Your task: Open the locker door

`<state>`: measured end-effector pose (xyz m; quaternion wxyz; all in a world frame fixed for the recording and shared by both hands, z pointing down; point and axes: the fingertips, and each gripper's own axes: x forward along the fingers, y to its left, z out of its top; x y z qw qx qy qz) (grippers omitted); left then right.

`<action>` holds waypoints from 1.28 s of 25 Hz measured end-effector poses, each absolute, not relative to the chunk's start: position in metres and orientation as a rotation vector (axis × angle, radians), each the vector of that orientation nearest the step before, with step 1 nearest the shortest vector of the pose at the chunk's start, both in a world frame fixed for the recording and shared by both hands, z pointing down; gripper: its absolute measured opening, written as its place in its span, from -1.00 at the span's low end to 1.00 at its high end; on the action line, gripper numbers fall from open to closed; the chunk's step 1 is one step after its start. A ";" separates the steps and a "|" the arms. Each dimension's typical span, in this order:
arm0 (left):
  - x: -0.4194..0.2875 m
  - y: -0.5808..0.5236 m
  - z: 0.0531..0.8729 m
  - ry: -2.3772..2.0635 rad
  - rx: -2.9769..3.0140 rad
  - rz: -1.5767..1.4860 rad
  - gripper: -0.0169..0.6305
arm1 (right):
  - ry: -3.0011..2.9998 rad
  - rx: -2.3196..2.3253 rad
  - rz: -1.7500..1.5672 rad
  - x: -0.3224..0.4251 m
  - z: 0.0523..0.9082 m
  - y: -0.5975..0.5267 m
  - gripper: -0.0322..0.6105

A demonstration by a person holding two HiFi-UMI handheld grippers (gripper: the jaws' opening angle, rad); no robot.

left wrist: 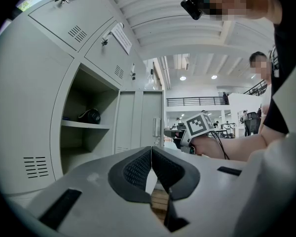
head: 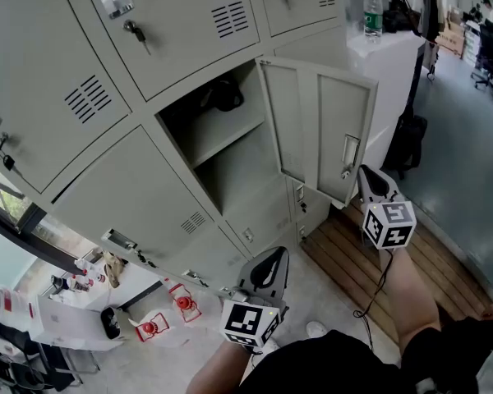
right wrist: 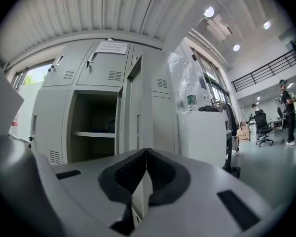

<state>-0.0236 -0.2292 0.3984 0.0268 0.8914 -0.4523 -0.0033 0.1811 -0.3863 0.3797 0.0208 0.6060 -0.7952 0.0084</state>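
Note:
The grey locker door (head: 316, 130) stands swung open to the right, showing a compartment with a shelf (head: 222, 138) and a dark object (head: 226, 97) on it. Its handle (head: 350, 153) is near the free edge. My right gripper (head: 366, 173) is close to that edge's lower part, level, its pads meeting with nothing visible between them. In the right gripper view the door (right wrist: 133, 112) shows edge-on beyond the shut gripper (right wrist: 146, 153). My left gripper (head: 275, 253) is lower and nearer me, also shut and empty (left wrist: 151, 149), pointing toward the open compartment (left wrist: 84, 132).
Closed lockers with keys (head: 135, 31) surround the open one. To the right stands a white cabinet (head: 390, 64) with a bottle (head: 373, 11) on top and a black bag (head: 407, 142) against it. A wooden slat platform (head: 370, 277) lies underfoot. An office chair (head: 489, 56) stands far right.

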 end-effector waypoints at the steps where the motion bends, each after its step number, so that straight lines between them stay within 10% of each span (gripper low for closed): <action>1: -0.023 -0.229 0.398 -1.398 2.756 -0.012 -0.90 | -2.466 1.877 0.027 0.181 0.380 -0.387 -0.73; 32: -0.009 -0.230 0.403 -1.586 2.642 -0.016 -0.90 | -2.790 1.454 -0.121 0.112 0.343 -0.342 -0.73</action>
